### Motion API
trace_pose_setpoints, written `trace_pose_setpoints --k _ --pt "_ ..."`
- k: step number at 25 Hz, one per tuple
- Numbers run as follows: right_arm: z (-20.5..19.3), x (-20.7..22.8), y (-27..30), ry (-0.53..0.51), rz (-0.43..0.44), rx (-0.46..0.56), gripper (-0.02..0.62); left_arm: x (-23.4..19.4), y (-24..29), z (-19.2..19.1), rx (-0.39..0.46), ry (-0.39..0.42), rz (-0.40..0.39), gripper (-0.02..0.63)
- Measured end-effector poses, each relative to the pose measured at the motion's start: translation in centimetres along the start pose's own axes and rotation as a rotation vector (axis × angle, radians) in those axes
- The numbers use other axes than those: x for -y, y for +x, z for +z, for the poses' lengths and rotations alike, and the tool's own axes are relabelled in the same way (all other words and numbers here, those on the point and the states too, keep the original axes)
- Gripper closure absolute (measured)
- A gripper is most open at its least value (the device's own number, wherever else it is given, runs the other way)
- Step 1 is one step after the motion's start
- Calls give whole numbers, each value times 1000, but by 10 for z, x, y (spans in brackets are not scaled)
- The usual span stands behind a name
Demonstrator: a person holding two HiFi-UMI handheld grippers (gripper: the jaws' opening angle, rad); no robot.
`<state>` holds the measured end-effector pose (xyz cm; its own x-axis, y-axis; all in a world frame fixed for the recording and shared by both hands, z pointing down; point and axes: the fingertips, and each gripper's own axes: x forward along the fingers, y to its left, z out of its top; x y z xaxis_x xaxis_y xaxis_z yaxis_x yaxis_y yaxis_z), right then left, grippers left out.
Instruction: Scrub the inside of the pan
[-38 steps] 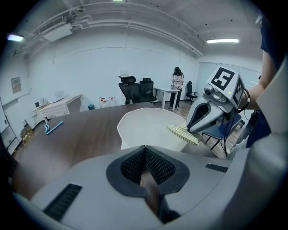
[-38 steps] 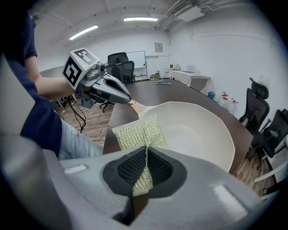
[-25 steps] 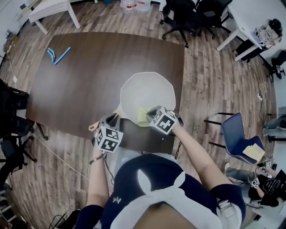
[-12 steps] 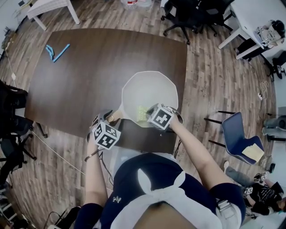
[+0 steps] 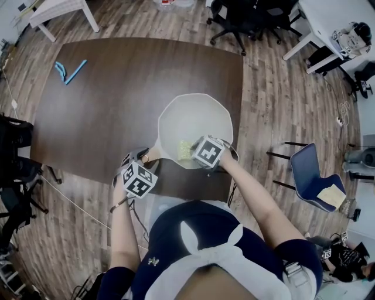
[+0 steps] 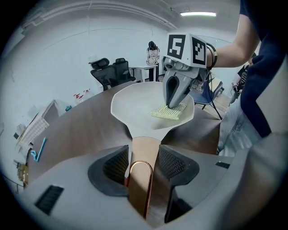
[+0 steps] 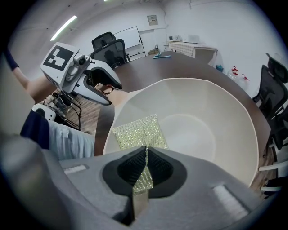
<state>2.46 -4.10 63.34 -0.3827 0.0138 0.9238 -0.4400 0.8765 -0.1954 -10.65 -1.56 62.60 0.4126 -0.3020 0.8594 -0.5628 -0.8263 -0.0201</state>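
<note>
A white angular pan (image 5: 193,120) stands on the dark wooden table (image 5: 117,99), near its front edge. Its copper-coloured handle (image 6: 144,155) points at me. It lies between the jaws of my left gripper (image 6: 144,164), which stand open on either side of it. In the head view the left gripper (image 5: 142,159) is at the handle's end (image 5: 150,155). My right gripper (image 7: 145,166) is shut on a yellow-green mesh scrub pad (image 7: 137,131). The pad lies flat on the near inner wall of the pan (image 7: 202,130). From the left gripper view, the right gripper (image 6: 172,104) presses down on the pad (image 6: 169,112).
A blue tool (image 5: 69,70) lies at the table's far left corner. Black office chairs (image 5: 246,17) stand beyond the table and a blue chair (image 5: 313,179) stands to the right. The table's front edge (image 5: 176,193) runs just under both grippers.
My left gripper has moved up and in from beside the handle, and its jaws now stand apart around it. The right gripper has kept the pad at the pan's near wall.
</note>
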Motion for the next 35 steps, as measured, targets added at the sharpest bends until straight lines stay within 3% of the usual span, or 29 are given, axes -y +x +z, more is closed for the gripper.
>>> trace_pose_setpoints --k 12,24,30,35 --pt "1 -4 21 5 59 -66 588 -8 18 -11 -105 89 -18 413" --pt "-2 -9 42 60 145 -99 588 -10 19 -13 -95 79 -36 413" --pt "12 -18 43 107 219 -59 588 -11 18 -13 -98 81 -39 413" --pt "16 -17 48 122 228 -39 588 -12 18 -12 -101 92 -40 413"
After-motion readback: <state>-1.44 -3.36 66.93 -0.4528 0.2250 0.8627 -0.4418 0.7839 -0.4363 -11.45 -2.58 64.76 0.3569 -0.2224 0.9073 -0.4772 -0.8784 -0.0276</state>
